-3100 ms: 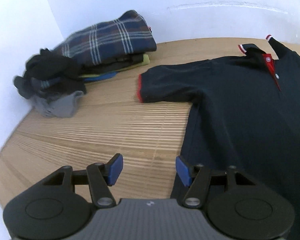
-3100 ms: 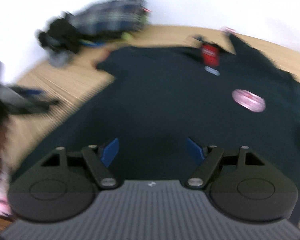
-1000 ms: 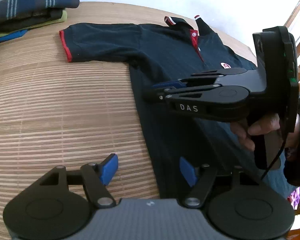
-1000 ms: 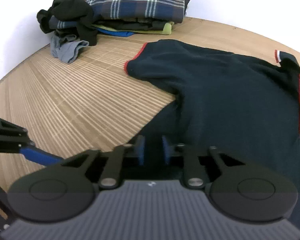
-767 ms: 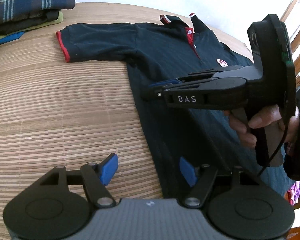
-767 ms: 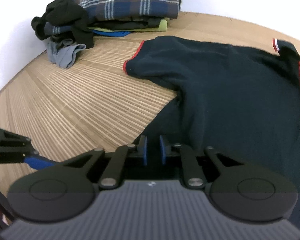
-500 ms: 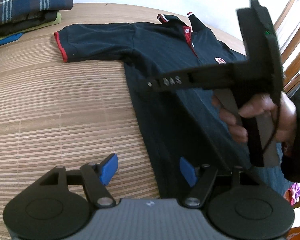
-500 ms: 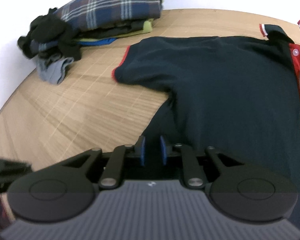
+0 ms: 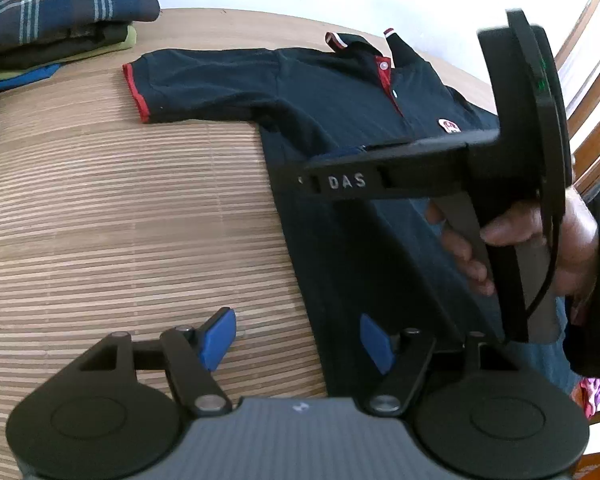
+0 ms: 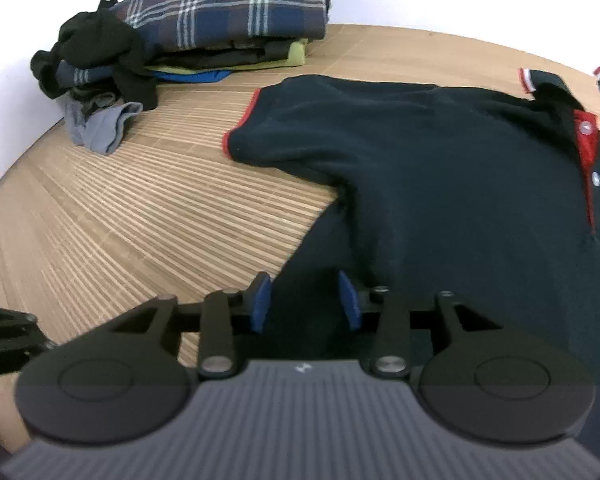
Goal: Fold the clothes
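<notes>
Both grippers are hovering with fingers apart — the right gripper [image 10: 305, 300], just opening over the polo shirt [image 10: 440, 168], grips nothing; the left gripper [image 9: 296, 338] should be pinching the side seam squarely.

The polo shirt's [image 9: 340, 92] hem lies hidden (behind the left hand-held gripper [image 9: 296, 336]); its right sleeve runs off-frame.

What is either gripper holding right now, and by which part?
Nothing. The left gripper hangs open over the side edge of the black polo shirt. The right gripper has just been opening; shirt fabric lies between its jaws, but the pads stand apart.
</notes>
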Available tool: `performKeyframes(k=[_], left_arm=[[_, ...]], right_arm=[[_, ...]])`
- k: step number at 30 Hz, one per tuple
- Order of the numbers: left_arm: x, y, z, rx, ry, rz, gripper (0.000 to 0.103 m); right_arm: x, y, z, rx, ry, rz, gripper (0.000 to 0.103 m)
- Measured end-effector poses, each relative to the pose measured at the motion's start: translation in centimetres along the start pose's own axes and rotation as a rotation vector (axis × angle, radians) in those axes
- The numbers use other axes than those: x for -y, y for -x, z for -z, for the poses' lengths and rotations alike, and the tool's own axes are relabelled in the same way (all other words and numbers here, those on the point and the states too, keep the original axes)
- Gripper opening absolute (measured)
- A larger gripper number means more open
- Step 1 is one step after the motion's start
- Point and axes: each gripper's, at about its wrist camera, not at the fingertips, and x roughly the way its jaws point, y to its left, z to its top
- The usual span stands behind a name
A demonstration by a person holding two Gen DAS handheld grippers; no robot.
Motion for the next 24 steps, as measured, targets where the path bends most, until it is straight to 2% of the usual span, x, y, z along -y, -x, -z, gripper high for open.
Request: performKeyframes(k=[4, 6, 7, 8, 13, 17, 19, 24], left_arm=[[-0.2, -0.1, 0.1, -0.007, 0.005, -0.003, 0.071], [-0.3, -0.1, 0.2, -0.008, 0.001, -0.002, 0.071], [-0.3, 0.0, 0.2, -0.008, 0.000, -0.001, 0.071], [-0.4, 0.0, 0.2, -0.009, -0.001, -0.002, 0.071], [-0.5, 0.0, 0.2, -0.008, -0.001, -0.007, 0.071], [-0.6, -0.1, 0.3, -0.007, -0.004, -0.005, 0.071], [-0.6, -0.1, 0.2, -0.008, -0.007, -0.004, 0.071], [-0.5, -0.3, -0.1, -0.009, -0.011, -0.005, 0.071]], right_arm=[[-0.1, -0.1, 0.2, 0.019, 0.057, 0.004, 0.039], [-0.5, -0.2, 0.2, 0.020, 0.107, 0.014, 0.028], [-0.4, -0.2, 0.2, 0.019, 0.101, -0.001, 0.013], [-0.4, -0.3, 0.0, 0.017, 0.084, -0.012, 0.009], [-0.8, -0.3, -0.2, 0.018, 0.071, -0.010, 0.006], [-1.3, 0.0, -1.2, 0.050, -0.010, -0.125, 0.006], [-1.9, -0.8, -1.3, 0.035, 0.013, -0.127, 0.006], [-1.1, -1.8, -1.5, -0.016, -0.046, -0.152, 0.009]])
